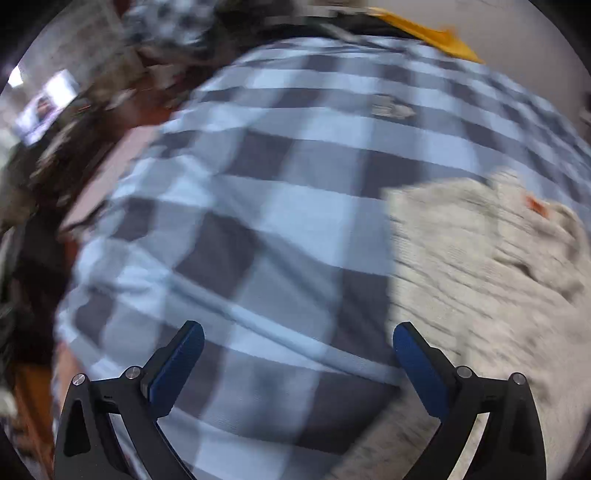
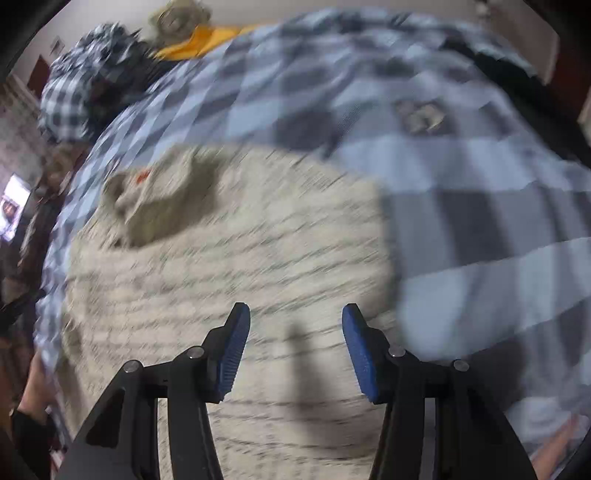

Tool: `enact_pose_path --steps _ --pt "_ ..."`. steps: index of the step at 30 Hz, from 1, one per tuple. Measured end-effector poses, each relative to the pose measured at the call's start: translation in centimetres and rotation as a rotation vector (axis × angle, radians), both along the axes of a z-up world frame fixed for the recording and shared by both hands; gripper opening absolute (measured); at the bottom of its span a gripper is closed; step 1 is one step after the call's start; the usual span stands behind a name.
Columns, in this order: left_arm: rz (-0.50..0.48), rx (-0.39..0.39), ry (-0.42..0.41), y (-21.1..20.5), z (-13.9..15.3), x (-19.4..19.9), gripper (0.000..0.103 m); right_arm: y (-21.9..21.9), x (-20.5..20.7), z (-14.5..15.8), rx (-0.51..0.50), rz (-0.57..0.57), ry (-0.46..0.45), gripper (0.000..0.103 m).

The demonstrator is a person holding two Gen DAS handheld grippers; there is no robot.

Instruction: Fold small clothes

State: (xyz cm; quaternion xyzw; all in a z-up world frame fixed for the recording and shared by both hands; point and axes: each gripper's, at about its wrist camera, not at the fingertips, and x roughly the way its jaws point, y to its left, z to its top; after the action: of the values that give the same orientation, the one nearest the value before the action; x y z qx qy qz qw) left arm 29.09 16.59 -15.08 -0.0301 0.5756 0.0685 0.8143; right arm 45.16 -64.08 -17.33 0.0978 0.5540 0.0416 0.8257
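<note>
Garment: a cream ribbed knit piece (image 2: pixel 236 258) lies spread on a blue-and-grey checked bedspread (image 1: pixel 258 192); a bunched fold of the same knit sits raised at its far left in the right wrist view.
Left claw: the left claw (image 1: pixel 297 345) has its blue pads (image 1: pixel 177 369) wide apart, holding nothing, above the checked cloth with the knit's edge (image 1: pixel 480 277) just beside its right finger.
Right claw: the right claw (image 2: pixel 295 332) is spread with nothing between its fingers, directly over the knit.
Only in left wrist view: dark reddish-brown wood (image 1: pixel 122 122) runs past the left edge of the bedspread, and the knit takes up just the lower right of the frame.
Only in right wrist view: nearly the whole knit shows; a crumpled black-and-white checked cloth (image 2: pixel 81 85) is heaped at the far left corner, with a round pale object (image 2: pixel 177 18) near it that is too blurred to identify.
In both views: a yellow-orange item (image 2: pixel 199 44) lies at the far edge of the bed, a small orange-red tag (image 2: pixel 142 176) sits on the bunched knit, a pale printed patch (image 1: pixel 391 109) marks one square of the bedspread, and a bright screen (image 2: pixel 13 206) glows at the left rim.
Writing: motion blur makes the tag, the patch and the screen unreadable.
</note>
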Motion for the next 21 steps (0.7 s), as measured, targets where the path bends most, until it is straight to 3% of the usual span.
enact_pose_path --steps 3,5,9,10,11,13,15,18,21 --pt "-0.235 -0.149 0.017 -4.1 -0.3 -1.6 0.103 0.3 -0.3 0.1 -0.006 -0.001 0.004 0.048" --pt "-0.382 -0.190 0.014 -7.7 -0.7 -3.1 0.103 1.3 -0.4 -0.2 0.011 0.005 0.026 0.048" --pt "-0.483 -0.177 0.101 -11.2 -3.6 -4.0 0.103 3.2 -1.0 0.2 0.013 0.066 0.036 0.047" --pt "-0.492 -0.139 0.106 -11.7 -4.3 -4.1 0.103 3.7 -1.2 0.4 0.016 0.083 0.028 0.047" --pt "-0.489 -0.118 0.103 -11.9 -4.6 -4.3 0.102 4.0 -1.6 0.7 0.023 0.101 0.018 0.047" --pt "-0.437 -0.150 0.087 -11.4 -4.7 -4.2 0.093 5.1 -1.9 0.9 0.039 0.149 0.006 0.047" --pt "-0.349 -0.193 0.072 -10.3 -4.5 -4.2 0.073 5.9 -2.0 0.4 0.020 0.180 0.014 0.047" --pt "-0.238 -0.233 0.062 -8.9 -4.3 -4.8 0.054 6.6 -1.9 -1.4 -0.043 0.203 0.074 0.047" --pt "-0.180 -0.211 0.021 -8.7 -3.5 -6.0 0.053 6.5 -1.9 -2.5 -0.061 0.216 0.096 0.048"
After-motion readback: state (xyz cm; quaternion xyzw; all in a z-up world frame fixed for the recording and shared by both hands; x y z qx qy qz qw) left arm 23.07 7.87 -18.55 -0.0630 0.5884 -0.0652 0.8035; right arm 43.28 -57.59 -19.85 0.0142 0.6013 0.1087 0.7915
